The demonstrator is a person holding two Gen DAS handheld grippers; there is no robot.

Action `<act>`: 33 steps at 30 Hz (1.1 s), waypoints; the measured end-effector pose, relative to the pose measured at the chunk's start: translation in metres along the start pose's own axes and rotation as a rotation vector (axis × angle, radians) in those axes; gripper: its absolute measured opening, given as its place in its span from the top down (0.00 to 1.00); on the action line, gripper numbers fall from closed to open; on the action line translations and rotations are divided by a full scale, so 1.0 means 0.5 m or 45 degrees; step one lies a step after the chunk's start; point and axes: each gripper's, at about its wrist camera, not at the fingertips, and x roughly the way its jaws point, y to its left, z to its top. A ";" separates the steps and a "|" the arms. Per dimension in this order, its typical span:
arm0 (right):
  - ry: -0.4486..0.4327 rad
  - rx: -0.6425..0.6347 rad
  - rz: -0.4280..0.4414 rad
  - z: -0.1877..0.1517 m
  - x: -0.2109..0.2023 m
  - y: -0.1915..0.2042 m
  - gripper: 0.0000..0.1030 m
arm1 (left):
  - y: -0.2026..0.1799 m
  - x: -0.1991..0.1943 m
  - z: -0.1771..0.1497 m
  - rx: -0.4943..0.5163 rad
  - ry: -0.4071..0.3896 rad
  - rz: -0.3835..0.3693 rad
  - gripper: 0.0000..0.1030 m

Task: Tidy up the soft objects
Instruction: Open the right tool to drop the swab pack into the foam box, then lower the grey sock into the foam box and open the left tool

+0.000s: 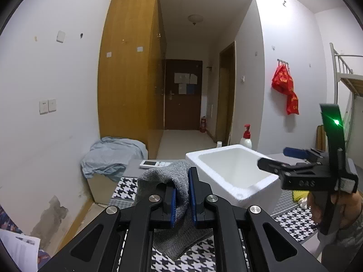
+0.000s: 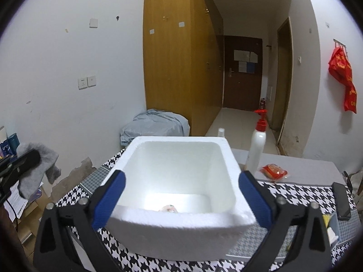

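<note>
L fingers (image 1: 173,200) pinch 1 sock (image 1: 168,176), 1 foam box (image 2: 181,224)

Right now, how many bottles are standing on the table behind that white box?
2: a tall white pump bottle with a red top behind the foam box's right corner, and a small clear one peeking over its back rim. Others may be hidden.

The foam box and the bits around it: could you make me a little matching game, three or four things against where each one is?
Things:
1. grey sock
2. white foam box
3. pump bottle
4. red packet

Places:
A. lying on the grey cloth, right of the bottle
B. pinched in the left claw, lifted off the table
C. standing behind the box's right corner
D. between the fingers of the open right claw

Pairs: 1-B, 2-D, 3-C, 4-A
</note>
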 end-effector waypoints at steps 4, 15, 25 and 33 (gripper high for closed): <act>-0.009 0.019 -0.029 -0.009 -0.029 -0.015 0.01 | -0.006 0.009 0.013 0.014 -0.010 -0.027 0.90; -0.020 0.042 -0.087 -0.047 -0.093 -0.041 0.00 | -0.047 0.018 0.053 0.086 -0.057 -0.109 0.90; -0.017 0.066 -0.154 -0.079 -0.149 -0.076 0.00 | -0.095 0.049 0.077 0.105 -0.058 -0.182 0.90; -0.014 0.113 -0.210 -0.104 -0.183 -0.115 0.00 | -0.136 0.086 0.080 0.124 -0.015 -0.229 0.90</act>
